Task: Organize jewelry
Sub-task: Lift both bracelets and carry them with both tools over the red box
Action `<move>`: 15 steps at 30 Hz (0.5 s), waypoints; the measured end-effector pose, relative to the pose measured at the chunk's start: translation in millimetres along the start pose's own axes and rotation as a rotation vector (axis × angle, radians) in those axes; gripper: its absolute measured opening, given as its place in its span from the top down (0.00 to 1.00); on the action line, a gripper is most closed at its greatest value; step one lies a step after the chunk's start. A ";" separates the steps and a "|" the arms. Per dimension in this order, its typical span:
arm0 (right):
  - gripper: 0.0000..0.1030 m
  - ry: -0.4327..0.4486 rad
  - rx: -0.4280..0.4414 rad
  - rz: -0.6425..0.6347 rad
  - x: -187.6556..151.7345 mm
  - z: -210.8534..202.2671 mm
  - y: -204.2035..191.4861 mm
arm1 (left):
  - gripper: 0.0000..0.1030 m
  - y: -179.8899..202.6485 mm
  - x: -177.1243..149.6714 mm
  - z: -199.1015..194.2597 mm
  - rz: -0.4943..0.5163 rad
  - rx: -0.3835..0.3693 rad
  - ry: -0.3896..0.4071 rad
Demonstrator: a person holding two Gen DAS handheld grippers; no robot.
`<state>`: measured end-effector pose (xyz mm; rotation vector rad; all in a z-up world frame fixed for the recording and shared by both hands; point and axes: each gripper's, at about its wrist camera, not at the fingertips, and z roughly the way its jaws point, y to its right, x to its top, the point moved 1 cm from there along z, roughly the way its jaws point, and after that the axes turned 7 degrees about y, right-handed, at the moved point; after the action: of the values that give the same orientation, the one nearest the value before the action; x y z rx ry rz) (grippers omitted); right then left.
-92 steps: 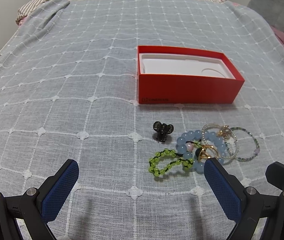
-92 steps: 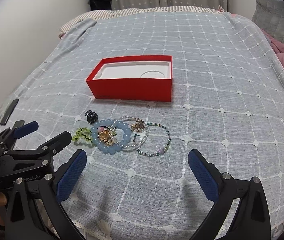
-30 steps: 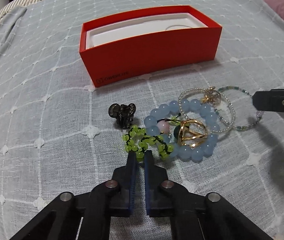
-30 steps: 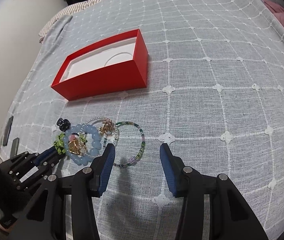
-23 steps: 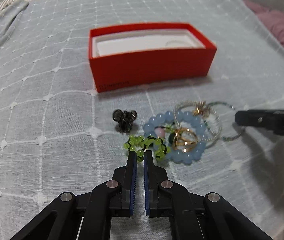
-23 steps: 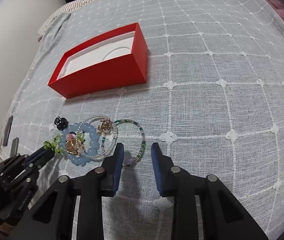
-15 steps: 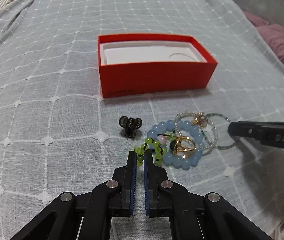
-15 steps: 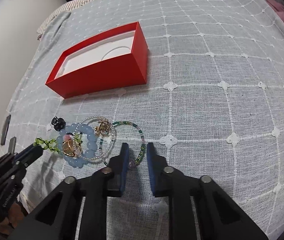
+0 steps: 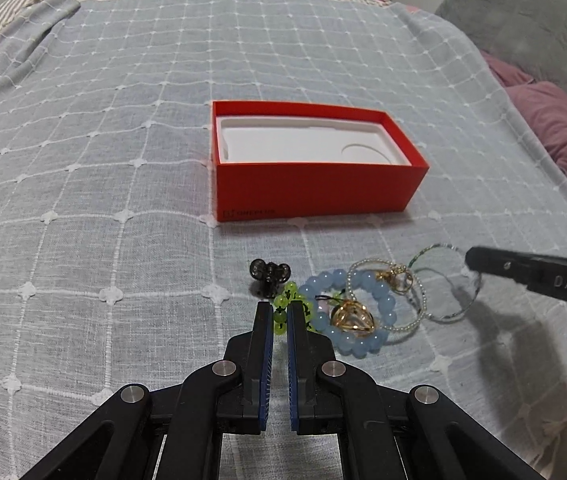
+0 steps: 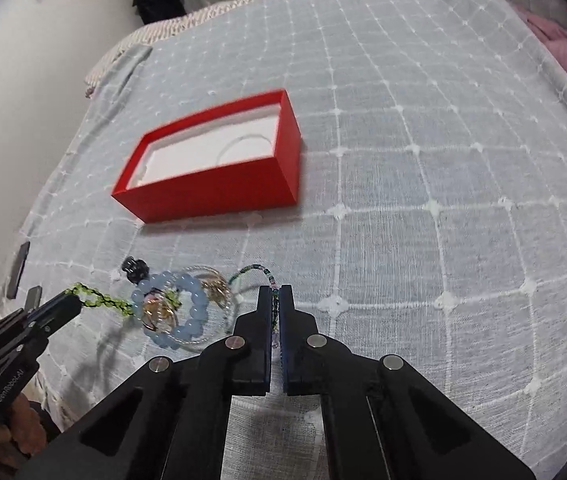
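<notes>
An open red box (image 9: pixel 315 184) with a white insert stands on the bed; it also shows in the right wrist view (image 10: pixel 219 184). In front of it lies a pile of jewelry: a dark hair clip (image 9: pixel 269 274), a blue bead bracelet (image 9: pixel 357 344) with a gold ring (image 9: pixel 353 318), and a pearl bracelet (image 9: pixel 415 316). My left gripper (image 9: pixel 279 310) is shut on the green bead bracelet (image 9: pixel 283 308), stretched taut in the right wrist view (image 10: pixel 97 300). My right gripper (image 10: pixel 276 294) is shut on the thin green-bead bracelet (image 10: pixel 253 270), lifting its edge.
The bed has a grey-blue grid-pattern cover (image 9: pixel 123 120). Purple pillows (image 9: pixel 555 136) and a grey cushion (image 9: pixel 531 20) lie at the right. A dark flat object (image 10: pixel 17 270) lies at the bed's left edge.
Both grippers went from open to shut on their bracelets. The left has pulled the green bead bracelet back from the pile; the right has lifted the thin bracelet's edge.
</notes>
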<state>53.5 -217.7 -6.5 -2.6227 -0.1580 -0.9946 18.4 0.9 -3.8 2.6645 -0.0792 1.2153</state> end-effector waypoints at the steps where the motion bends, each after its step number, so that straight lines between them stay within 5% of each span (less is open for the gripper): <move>1: 0.98 0.017 -0.013 -0.025 1.2 -3.4 -3.5 | 0.99 -0.2 0.1 -0.4 0.000 -0.001 0.002; 15: 0.98 0.100 -0.031 -0.103 8.1 -21.7 -11.5 | 0.99 -0.4 6.0 -5.9 0.003 -0.035 0.032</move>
<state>43.5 -214.5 17.1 -2.6090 -0.2576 -1.1684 18.0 2.7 4.4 2.6148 -0.0990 1.2456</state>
